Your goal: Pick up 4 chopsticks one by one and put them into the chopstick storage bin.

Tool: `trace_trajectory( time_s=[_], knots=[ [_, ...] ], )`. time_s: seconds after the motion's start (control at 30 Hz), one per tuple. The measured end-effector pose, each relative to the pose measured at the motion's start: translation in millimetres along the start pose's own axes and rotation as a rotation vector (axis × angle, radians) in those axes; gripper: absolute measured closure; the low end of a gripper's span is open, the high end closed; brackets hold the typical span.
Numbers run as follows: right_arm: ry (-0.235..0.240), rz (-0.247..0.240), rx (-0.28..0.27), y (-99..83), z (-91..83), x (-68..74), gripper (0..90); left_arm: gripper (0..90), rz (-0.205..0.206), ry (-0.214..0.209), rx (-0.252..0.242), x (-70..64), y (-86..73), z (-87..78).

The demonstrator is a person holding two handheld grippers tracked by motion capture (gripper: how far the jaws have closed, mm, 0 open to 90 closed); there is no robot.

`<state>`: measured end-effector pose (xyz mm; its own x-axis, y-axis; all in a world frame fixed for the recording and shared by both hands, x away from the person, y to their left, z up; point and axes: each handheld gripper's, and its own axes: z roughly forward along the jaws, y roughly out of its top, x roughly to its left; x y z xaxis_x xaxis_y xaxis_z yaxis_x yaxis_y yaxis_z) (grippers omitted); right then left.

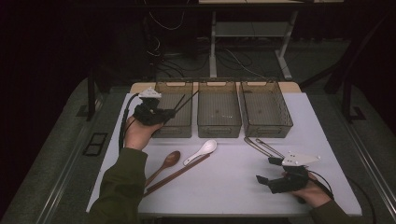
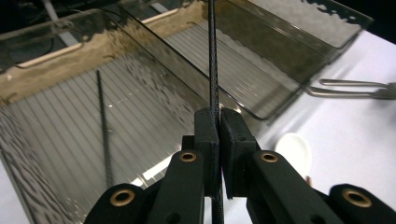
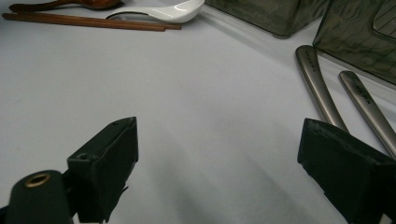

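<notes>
With the left claw point(image 2: 218, 122) clamped on the black chopstick point(image 2: 213, 65), lower it flat into the left bin point(image 1: 173, 108) beside its mate point(image 2: 103, 126); right claw point(image 3: 224, 168) open, idle.

The high view is dim, its edges falling to near black, and only the white rectangular tabletop point(image 1: 233, 182) catches light. Pale glints mottle the smoky translucent plastic bin point(image 2: 70, 135) (walls rippled, left gripper view). The 2 near black jaws blur softly in the right gripper view.

No readable writing (handle engravings blurred).
</notes>
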<state>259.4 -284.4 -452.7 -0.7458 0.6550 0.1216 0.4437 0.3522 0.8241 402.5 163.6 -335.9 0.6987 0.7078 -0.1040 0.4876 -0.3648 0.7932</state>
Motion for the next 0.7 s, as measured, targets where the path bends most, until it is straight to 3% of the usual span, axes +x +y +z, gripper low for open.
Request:
trace_trajectory(
  time_s=[0.3,0.7],
  knots=[
    [0.001,0.003,0.002,-0.2,0.5,0.1,12.2,85.3,-0.013,0.052,0.000,22.3,18.9,12.9],
    [0.001,0.002,0.002,-0.3,0.4,-0.2,12.2,85.3,-0.095,0.123,-0.017,55.0,23.2,43.8]
  ],
)
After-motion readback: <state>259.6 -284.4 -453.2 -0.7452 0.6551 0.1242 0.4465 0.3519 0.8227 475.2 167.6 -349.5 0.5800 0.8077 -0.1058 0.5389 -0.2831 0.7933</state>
